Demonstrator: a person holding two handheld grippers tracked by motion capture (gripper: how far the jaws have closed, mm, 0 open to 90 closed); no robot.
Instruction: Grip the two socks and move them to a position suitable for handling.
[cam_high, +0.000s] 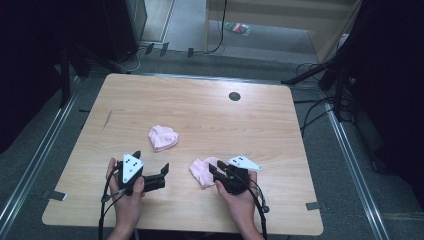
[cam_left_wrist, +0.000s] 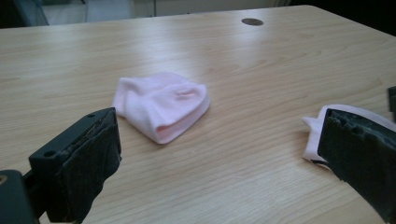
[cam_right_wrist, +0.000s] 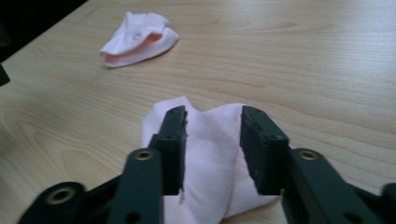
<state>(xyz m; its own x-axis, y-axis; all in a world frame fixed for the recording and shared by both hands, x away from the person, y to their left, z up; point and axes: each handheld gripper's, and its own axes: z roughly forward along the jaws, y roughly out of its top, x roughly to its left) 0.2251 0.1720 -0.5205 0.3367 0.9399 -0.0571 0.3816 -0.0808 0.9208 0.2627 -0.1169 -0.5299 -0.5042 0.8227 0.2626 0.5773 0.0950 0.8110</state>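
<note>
Two small pink folded cloths lie on the wooden table (cam_high: 260, 125). One pink cloth (cam_high: 163, 137) (cam_left_wrist: 161, 105) (cam_right_wrist: 137, 39) rests near the table's middle. The other pink cloth (cam_high: 201, 171) (cam_right_wrist: 210, 154) (cam_left_wrist: 315, 128) lies nearer the front, under my right gripper (cam_high: 216, 167) (cam_right_wrist: 212, 116). Its jaws straddle a raised fold of that cloth with a wide gap between them, and the pads do not clamp it. My left gripper (cam_high: 151, 160) (cam_left_wrist: 219, 123) hovers to the left of both cloths, open wide with only bare table between its jaws.
A dark round cable hole (cam_high: 234, 96) (cam_left_wrist: 252, 21) sits near the table's far edge. Black stands and cables (cam_high: 320, 75) crowd the floor beyond the right and left sides. A hand holds each gripper at the front edge.
</note>
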